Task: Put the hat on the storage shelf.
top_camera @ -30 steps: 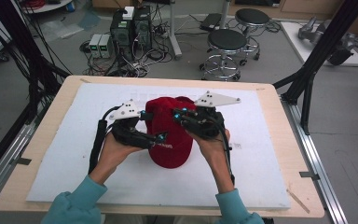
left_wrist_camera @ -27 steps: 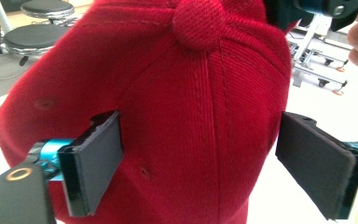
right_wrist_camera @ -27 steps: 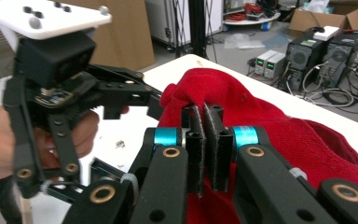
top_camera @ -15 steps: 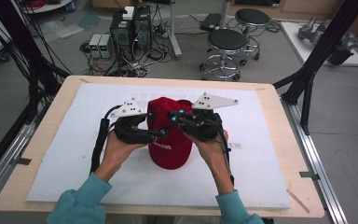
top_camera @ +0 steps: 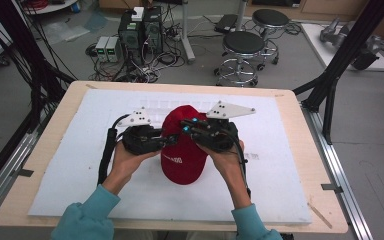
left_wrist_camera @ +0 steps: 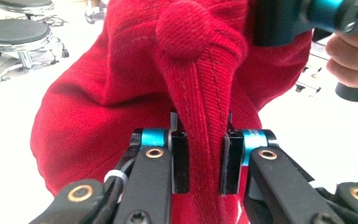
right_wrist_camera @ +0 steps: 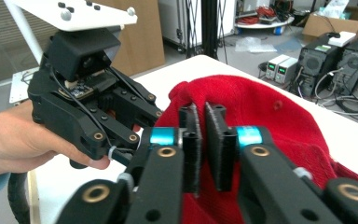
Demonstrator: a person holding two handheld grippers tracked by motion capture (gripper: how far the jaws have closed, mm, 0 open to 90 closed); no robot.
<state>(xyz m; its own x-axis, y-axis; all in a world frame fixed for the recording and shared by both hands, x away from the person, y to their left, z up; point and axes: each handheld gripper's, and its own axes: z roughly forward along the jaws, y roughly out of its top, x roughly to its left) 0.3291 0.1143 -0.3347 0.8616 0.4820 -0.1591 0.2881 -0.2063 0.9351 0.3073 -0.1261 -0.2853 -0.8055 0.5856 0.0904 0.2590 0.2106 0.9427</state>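
Nearest the person, two teal sleeves [top_camera: 87,222] reached in from the surface's front edge. The red cap [top_camera: 182,162] lay in the middle of the white mat [top_camera: 280,150], brim toward the person, crown between the hands. The left tool [left_wrist_camera: 200,161] had closed on a raised fold of the crown just below the top button [left_wrist_camera: 186,32] — cloth pinched firmly between its pads. The right tool [right_wrist_camera: 205,140] met the crown from the opposite side, its jaws nearly together on a thin ridge of fabric. The step in hand looked like gathering or folding the crown; doing it well meant keeping both pinches level and pulling evenly, so neither fold slipped free. Beyond the surface stood stools [top_camera: 242,47] and computer towers [top_camera: 140,30].
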